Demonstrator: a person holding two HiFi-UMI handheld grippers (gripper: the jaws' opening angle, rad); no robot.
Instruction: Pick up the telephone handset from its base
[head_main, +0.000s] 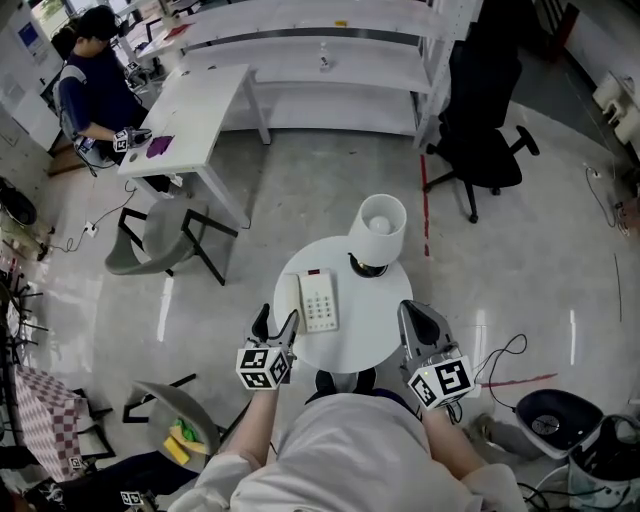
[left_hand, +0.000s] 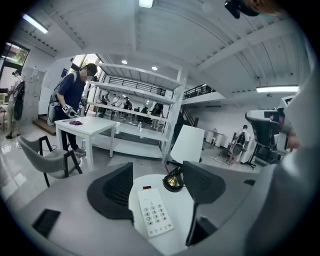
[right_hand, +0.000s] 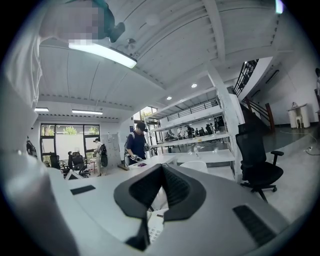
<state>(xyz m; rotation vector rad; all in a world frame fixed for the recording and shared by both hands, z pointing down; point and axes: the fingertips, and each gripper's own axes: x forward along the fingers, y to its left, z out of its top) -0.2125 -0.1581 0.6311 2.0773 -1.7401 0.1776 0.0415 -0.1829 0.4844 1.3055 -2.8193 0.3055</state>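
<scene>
my left tool (left_hand: 157, 175) has its jaws wide apart, and nothing is pinched in them. in the left gripper view the telephone (left_hand: 155, 214) shows in the gap between the two jaws, keypad up, a bit past the tips. from the head view this tool (head_main: 276, 322) is at the near left corner of the telephone. its tips are just beside the handset (head_main: 287, 296). i cannot tell if a tip touches it. the handset lies in its place along the left side of the telephone.

my right tool (right_hand: 161, 169) has its jaws closed tip to tip, with nothing in them. it hangs to the right of the telephone, well apart from it, over the near right edge of the round worktop (head_main: 372, 325).

the telephone sits on that round worktop. a lamp (head_main: 378, 226) with a white shade stands just behind the telephone, to its right.

on the floor to the left of the telephone is a grey chair (head_main: 150, 240). far behind the telephone, to the right, is a black office chair (head_main: 487, 140). far behind it, to the left, a person (head_main: 95, 85) sits at a long white worktop (head_main: 200, 95).
</scene>
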